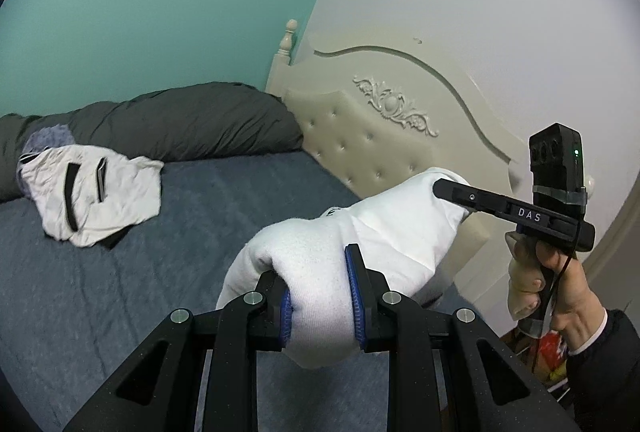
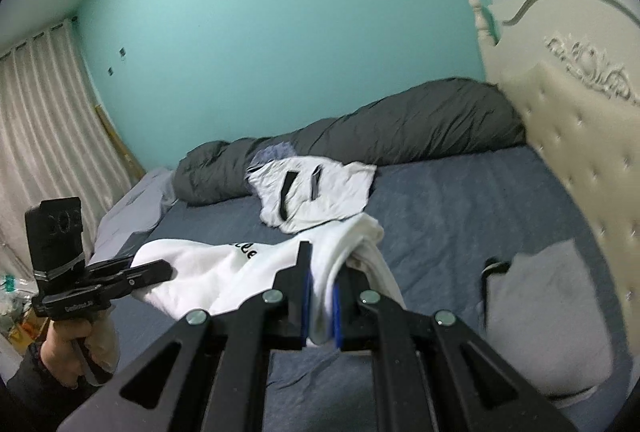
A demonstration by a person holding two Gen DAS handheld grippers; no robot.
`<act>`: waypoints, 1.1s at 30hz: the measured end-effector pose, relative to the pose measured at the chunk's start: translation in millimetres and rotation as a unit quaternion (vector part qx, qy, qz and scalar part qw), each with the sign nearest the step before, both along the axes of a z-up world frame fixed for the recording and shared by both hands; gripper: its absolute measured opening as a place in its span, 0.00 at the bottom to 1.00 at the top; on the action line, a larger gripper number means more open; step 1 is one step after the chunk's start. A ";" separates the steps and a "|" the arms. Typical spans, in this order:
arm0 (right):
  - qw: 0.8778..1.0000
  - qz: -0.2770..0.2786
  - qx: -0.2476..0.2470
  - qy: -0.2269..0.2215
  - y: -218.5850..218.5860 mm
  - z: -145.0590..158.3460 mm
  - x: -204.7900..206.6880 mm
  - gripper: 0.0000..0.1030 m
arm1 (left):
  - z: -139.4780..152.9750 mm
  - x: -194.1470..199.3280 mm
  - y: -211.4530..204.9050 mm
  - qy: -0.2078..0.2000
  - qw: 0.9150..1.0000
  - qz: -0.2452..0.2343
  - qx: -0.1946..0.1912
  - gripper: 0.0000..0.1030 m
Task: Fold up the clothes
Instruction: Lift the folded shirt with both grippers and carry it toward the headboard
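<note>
A white sweatshirt point(image 1: 360, 244) with black lettering hangs in the air above the bed, stretched between both grippers. My left gripper point(image 1: 318, 296) is shut on a thick bunch of its fabric. My right gripper point(image 2: 320, 296) is shut on a thinner fold of the same sweatshirt point(image 2: 224, 272). In the left wrist view the right gripper point(image 1: 444, 189) comes in from the right, its tips in the cloth, held by a hand point(image 1: 560, 288). In the right wrist view the left gripper point(image 2: 160, 270) reaches in from the left.
A crumpled white garment with black straps point(image 1: 96, 199) lies on the blue-grey bed point(image 1: 180, 272), in front of a rolled dark grey duvet point(image 1: 168, 123). A cream tufted headboard point(image 1: 380, 159) stands on the right. A grey pillow point(image 2: 548, 316) lies near it, and curtains point(image 2: 44, 119) hang at left.
</note>
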State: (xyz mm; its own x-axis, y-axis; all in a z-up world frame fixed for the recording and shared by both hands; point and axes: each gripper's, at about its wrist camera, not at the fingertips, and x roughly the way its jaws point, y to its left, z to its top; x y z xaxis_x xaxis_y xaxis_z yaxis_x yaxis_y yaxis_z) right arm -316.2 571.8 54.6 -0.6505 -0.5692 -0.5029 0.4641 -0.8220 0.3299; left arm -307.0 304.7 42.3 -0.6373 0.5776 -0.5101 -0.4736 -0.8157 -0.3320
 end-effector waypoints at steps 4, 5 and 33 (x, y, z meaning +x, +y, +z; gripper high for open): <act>1.000 -0.018 0.014 0.012 21.7 14.7 -30.3 0.07 | 10.1 -34.3 29.9 0.005 1.000 -0.006 -0.001 0.24; 0.999 -0.023 0.019 0.015 27.0 17.3 -37.8 0.07 | 11.7 -44.2 38.1 0.006 1.000 -0.007 0.000 0.24; 0.978 -0.186 0.098 0.010 241.4 -70.1 -121.6 0.07 | -107.5 -126.5 278.3 -0.061 0.992 -0.105 -0.020 0.24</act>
